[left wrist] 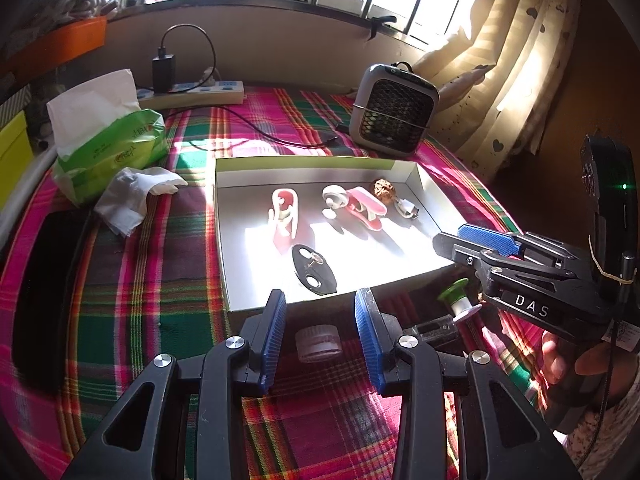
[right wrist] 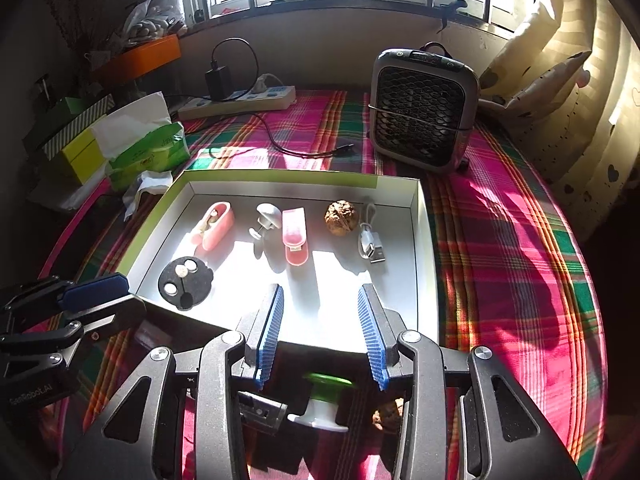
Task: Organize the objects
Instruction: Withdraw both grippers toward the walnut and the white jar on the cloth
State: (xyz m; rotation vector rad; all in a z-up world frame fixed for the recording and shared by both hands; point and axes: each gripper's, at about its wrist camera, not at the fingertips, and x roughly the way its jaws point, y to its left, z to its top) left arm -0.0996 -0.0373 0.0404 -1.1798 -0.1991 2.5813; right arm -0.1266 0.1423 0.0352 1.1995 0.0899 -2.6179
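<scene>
Item: sorting tray (right wrist: 420, 232), white card with a green rim, on a plaid-covered worktop (right wrist: 500, 240); most of the lot already lies inside. Contents by the right view, clock-face on the tray floor: pink clip case (right wrist: 214, 226) at ten, white knob (right wrist: 266, 216) at eleven, second pink case (right wrist: 295, 236) at centre, walnut (right wrist: 340, 217) at one, USB cable end (right wrist: 370, 242) at two, black round card with earrings (right wrist: 185, 278) at eight. Outstanding, on the cloth at six, outside the near wall: green-and-white spool (right wrist: 325, 404), a dark metal clip (right wrist: 260, 410) at its nine, a second walnut (right wrist: 387, 416) at its three, and a clear lidded jar (left wrist: 318, 344) seen from the left view. My right jaws (right wrist: 320, 328) stand apart and empty above the near wall, the spool below and behind their tips. My left jaws (left wrist: 320, 324) stand apart and empty too, the jar just ahead between them. Hazards, as I judge them: the spool is round and may roll off when pinched; the second walnut sits in shadow and is easily missed; my two grippers are close, so a crossing reach could knock them together; a low pass could catch the tray's thin wall and shift the contents; glare on the floor hides small pieces.
</scene>
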